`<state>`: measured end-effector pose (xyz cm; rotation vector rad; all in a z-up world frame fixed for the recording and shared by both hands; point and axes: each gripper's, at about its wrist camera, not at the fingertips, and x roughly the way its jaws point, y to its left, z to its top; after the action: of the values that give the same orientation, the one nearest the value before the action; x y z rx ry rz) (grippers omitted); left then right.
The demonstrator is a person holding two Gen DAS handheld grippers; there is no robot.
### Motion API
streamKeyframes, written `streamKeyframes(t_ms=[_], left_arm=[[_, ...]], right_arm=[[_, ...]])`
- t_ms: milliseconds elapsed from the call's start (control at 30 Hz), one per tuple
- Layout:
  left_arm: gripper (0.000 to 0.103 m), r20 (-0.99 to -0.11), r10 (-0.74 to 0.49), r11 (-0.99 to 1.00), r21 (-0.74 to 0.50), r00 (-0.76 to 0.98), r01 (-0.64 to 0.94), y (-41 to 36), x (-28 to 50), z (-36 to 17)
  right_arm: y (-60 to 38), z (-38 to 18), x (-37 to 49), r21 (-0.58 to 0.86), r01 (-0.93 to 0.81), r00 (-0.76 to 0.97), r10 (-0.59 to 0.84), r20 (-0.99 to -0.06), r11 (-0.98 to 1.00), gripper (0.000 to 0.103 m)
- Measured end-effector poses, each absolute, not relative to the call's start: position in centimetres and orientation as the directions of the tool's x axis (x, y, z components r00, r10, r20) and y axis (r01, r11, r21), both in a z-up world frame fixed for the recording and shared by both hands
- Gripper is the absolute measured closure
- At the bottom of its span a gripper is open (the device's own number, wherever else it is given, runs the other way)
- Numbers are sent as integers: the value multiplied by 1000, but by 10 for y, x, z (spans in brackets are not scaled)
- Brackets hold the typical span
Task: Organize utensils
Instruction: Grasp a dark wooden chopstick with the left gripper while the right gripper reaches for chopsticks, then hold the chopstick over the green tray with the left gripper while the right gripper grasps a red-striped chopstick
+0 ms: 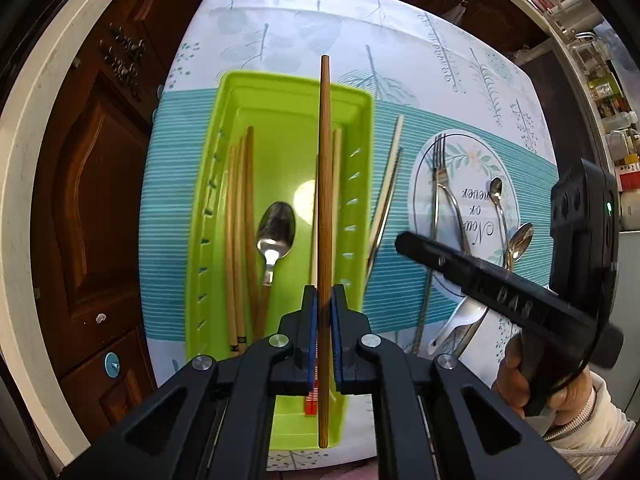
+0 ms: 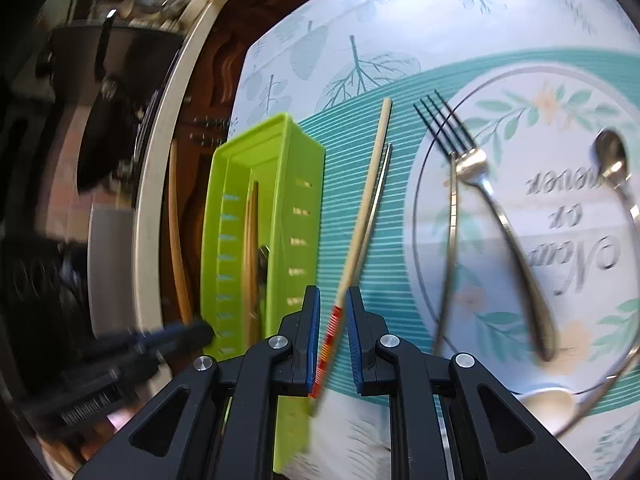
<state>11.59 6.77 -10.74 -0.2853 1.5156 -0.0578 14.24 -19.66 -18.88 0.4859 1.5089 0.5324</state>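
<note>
My left gripper [image 1: 324, 300] is shut on a brown wooden chopstick [image 1: 325, 184] and holds it lengthwise above the green tray [image 1: 224, 128]. The tray holds several wooden chopsticks [image 1: 239, 232] and a metal spoon [image 1: 276, 228]. My right gripper [image 2: 333, 304] is open, its jaws on either side of a pale chopstick with a red end [image 2: 366, 208] that lies on the mat next to a metal chopstick [image 2: 380, 188]. The right gripper also shows in the left wrist view [image 1: 404, 242]. The green tray [image 2: 308, 160] is left of it.
A round placemat [image 2: 568, 208] on the right carries a fork [image 2: 476, 172], spoons [image 2: 612, 160] and a metal chopstick [image 2: 450, 240]. A white ceramic spoon [image 1: 460, 320] lies near the front. The table [image 1: 280, 24] ends at dark wooden cabinets [image 1: 100, 200] on the left.
</note>
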Motion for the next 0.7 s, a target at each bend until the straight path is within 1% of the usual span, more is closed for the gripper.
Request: streamKeyframes(t_ms=[200, 267, 400, 433, 700], left_arm=[[99, -973, -223, 963, -230, 63, -141, 74, 116, -114], [99, -972, -226, 963, -233, 65, -137, 77, 116, -113], [99, -971, -230, 962, -237, 67, -132, 82, 119, -113], [99, -970, -233, 962, -239, 67, -129, 82, 120, -113], [99, -966, -251, 959, -257, 64, -117, 85, 122, -115]], right_arm=[[-195, -208, 153, 661, 147, 19, 666, -746, 736, 90], [-194, -212, 155, 668, 180, 22, 676, -737, 722, 90], [-187, -219, 159, 645, 206, 24, 655, -755, 736, 90], [-185, -221, 159, 625, 209, 20, 635, -772, 752, 90], [-176, -223, 163, 564, 196, 7, 574, -819, 802, 90]])
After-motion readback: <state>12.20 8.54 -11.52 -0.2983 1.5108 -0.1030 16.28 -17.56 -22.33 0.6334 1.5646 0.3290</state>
